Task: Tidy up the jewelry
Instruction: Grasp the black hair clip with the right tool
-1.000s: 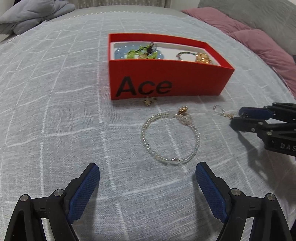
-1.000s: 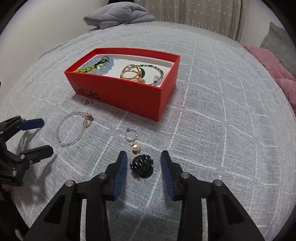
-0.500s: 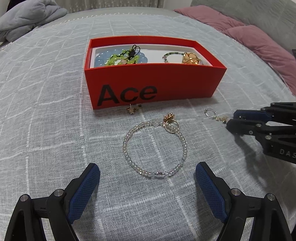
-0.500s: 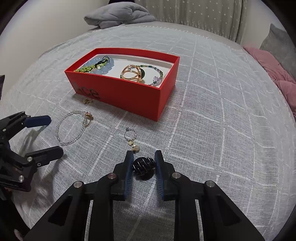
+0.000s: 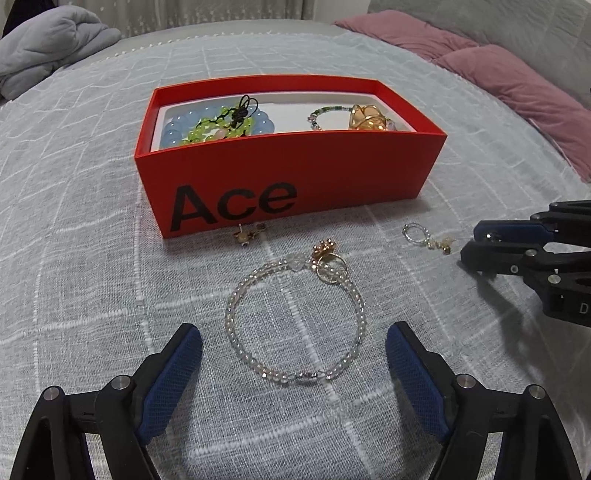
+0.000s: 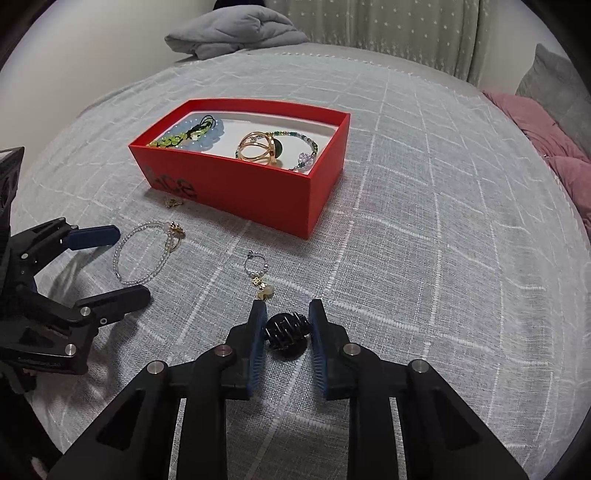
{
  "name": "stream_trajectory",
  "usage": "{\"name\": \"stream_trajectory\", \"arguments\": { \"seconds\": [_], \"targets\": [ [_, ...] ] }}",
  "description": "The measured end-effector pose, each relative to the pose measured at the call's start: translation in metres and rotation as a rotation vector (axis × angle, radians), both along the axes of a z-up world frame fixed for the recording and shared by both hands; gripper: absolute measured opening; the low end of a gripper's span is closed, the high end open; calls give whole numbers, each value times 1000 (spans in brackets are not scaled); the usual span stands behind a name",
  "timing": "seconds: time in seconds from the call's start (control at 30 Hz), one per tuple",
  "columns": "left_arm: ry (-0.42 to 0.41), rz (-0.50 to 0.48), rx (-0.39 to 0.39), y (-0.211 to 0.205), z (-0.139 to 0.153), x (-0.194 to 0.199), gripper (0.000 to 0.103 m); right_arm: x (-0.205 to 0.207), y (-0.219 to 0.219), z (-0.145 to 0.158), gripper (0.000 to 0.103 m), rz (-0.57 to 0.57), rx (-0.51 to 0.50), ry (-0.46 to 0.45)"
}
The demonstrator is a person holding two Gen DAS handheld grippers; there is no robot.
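Observation:
A red box (image 5: 295, 181) marked "Ace" (image 6: 258, 192) holds blue and green bead bracelets (image 5: 218, 125) and a gold bangle (image 6: 258, 147). A clear bead bracelet with a gold ring (image 5: 295, 317) lies on the cloth between the fingers of my open left gripper (image 5: 293, 354); it also shows in the right wrist view (image 6: 146, 254). My right gripper (image 6: 287, 325) is shut on a black hair claw (image 6: 286, 330) that rests on the cloth. In the left wrist view the right gripper (image 5: 476, 243) shows at the right edge; the claw is hidden there.
A small gold earring (image 5: 249, 234) lies against the box front. A beaded hoop earring with charms (image 6: 258, 277) lies just ahead of the right gripper (image 5: 428, 238). A grey blanket (image 6: 236, 35) and pink pillows (image 5: 517, 85) edge the bed.
The right gripper's fingers have closed in on the black hair claw. The left gripper has moved forward, bringing the clear bracelet between its fingers.

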State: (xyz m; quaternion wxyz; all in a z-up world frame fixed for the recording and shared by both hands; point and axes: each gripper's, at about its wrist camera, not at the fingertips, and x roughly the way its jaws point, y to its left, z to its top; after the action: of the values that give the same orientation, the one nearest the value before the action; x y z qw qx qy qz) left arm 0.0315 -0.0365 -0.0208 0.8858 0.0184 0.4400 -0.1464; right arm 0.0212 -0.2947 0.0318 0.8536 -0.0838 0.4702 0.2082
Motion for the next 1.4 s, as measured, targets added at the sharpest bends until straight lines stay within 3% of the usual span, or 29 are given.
{"name": "stream_trajectory", "arguments": {
  "seconds": [0.33, 0.93, 1.4],
  "targets": [
    [-17, -2, 27, -5, 2, 0, 58, 3, -3, 0, 25, -20, 3, 1],
    [-46, -8, 37, -8, 11, -9, 55, -2, -6, 11, 25, -21, 18, -20],
    [-112, 7, 14, -2, 39, -18, 55, -4, -3, 29, 25, -5, 59, -48]
  ]
}}
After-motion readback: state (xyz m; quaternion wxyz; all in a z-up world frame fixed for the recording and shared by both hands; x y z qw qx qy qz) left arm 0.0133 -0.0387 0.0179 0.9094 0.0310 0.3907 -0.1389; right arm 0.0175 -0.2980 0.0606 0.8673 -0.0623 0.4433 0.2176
